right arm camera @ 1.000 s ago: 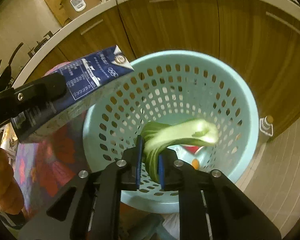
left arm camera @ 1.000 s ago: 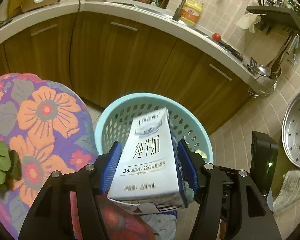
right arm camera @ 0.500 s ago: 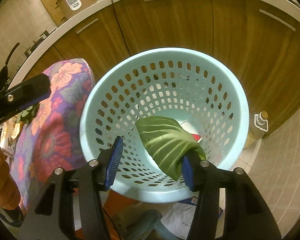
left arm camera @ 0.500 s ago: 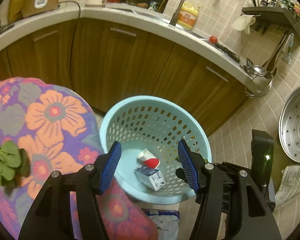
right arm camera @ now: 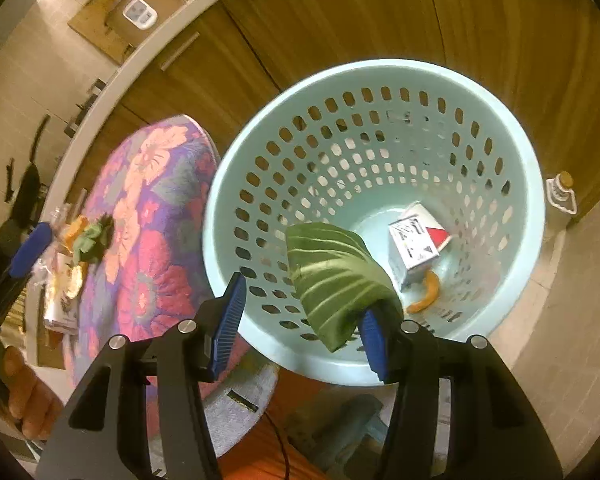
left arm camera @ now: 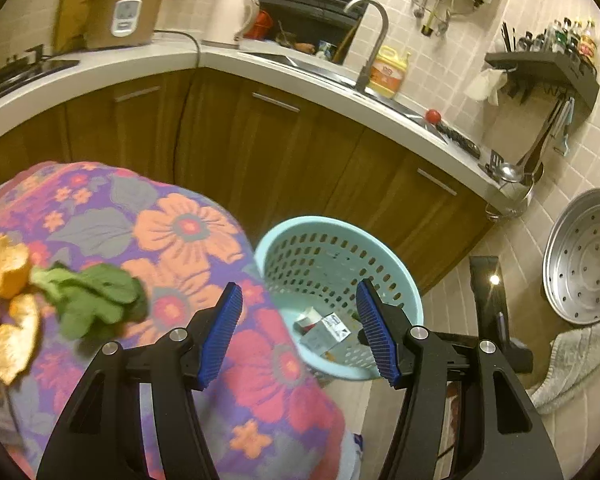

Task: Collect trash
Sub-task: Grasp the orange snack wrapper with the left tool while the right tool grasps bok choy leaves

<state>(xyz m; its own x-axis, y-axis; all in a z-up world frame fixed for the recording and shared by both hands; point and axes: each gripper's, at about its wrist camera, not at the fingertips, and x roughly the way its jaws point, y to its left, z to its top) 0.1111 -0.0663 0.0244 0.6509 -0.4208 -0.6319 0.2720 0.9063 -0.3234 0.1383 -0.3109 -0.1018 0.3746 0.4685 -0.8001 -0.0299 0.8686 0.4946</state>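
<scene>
The right tongs (right arm camera: 300, 320) stand spread wide over the basket (right arm camera: 532, 184), yet the green leaf (right arm camera: 332, 280) clings to the right pad, apparently stuck there rather than pinched, so it hangs above the opening ready to fall. Below it a milk carton (right arm camera: 414, 246) and a strip of orange peel (right arm camera: 424, 296) already lie on the basket floor. The left tongs (left arm camera: 298, 334) are open and empty, turned toward the flowered cloth (left arm camera: 180, 236), where more greens (left arm camera: 92, 300) and orange peels (left arm camera: 8, 268) wait; I take those for next.
</scene>
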